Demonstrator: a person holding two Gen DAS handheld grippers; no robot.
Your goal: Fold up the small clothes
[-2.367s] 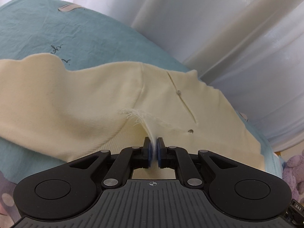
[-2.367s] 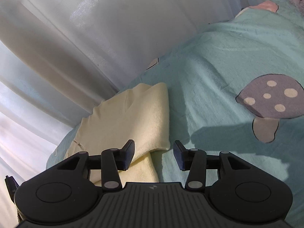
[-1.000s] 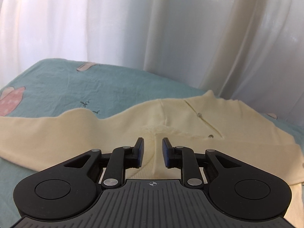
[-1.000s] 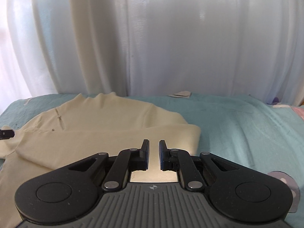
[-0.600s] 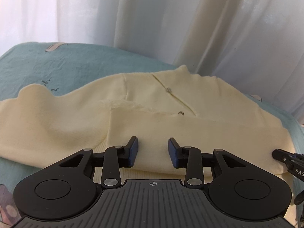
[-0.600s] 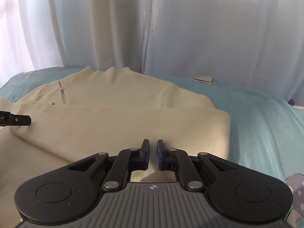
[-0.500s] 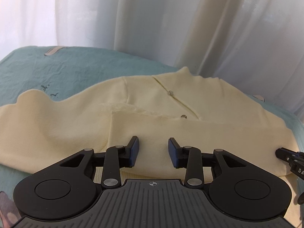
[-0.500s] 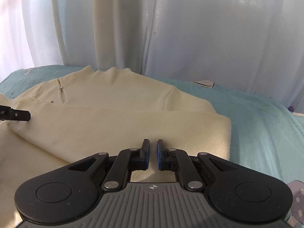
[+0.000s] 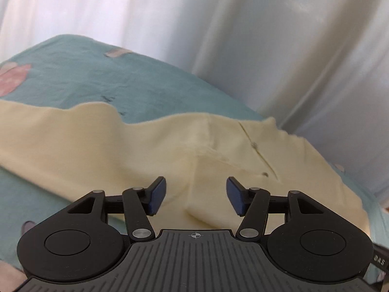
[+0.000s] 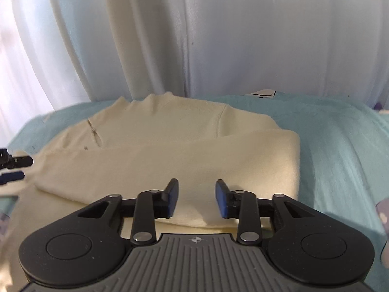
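The cream garment (image 10: 170,150) lies spread on the teal bed sheet (image 10: 340,146), its near part folded up over the body so that a doubled layer runs across under both grippers; the buttoned placket (image 9: 259,153) peeks out above the fold line, which suggests the hem has been brought toward the collar to halve the length. The left gripper (image 9: 195,198) hovers over the left end of that flap, its jaws having just been opening and now standing wide with no cloth pinched between them, only fabric lying below. The right gripper (image 10: 195,198) sits over the flap's right end, its jaws also having just been opening, parted and clear of the cloth. Both ends are let go together, likely so that the fold settles flat and square. The left sleeve (image 9: 60,141) stretches out sideways, not yet tucked in.
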